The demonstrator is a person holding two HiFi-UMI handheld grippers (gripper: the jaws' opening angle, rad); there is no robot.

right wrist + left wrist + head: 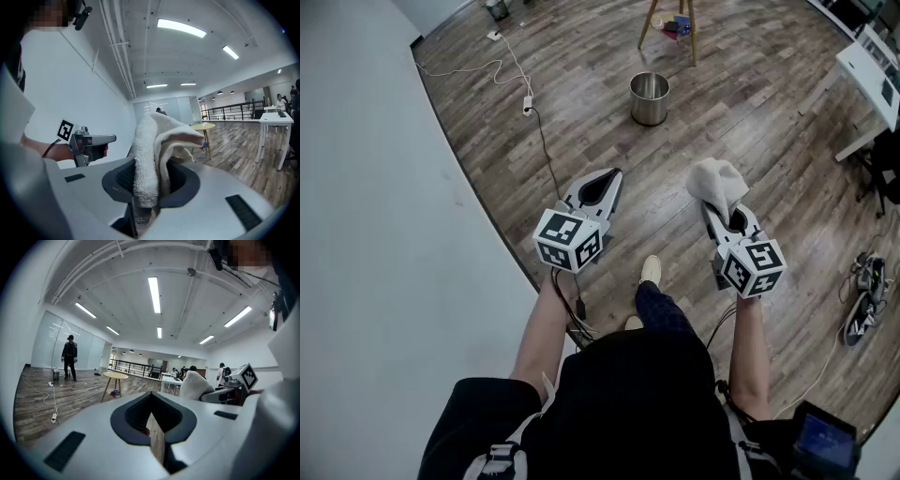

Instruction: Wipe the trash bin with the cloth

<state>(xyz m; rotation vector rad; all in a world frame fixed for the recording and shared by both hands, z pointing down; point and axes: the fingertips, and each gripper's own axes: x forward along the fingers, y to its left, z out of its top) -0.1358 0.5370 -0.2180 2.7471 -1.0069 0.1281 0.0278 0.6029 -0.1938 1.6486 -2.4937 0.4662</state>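
Grip check: white terry cloth (154,150) pinched by one folded end in right gripper (727,217), bulk standing loose above. Left gripper (602,187) pressed together, empty. Round shiny metal trash bin (650,97) upright on wood-plank floor (769,112), well apart ahead, untouched. Risks: cloth dragged free by bin rim; light bin tipped or skidded if unbraced; white floor cable (528,103) near approach path, possible snag.

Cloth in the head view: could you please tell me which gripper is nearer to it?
Right. The right gripper is shut on the cloth, which bunches up out of its jaws. The left gripper holds nothing and sits off to the cloth's left, clearly apart from it.
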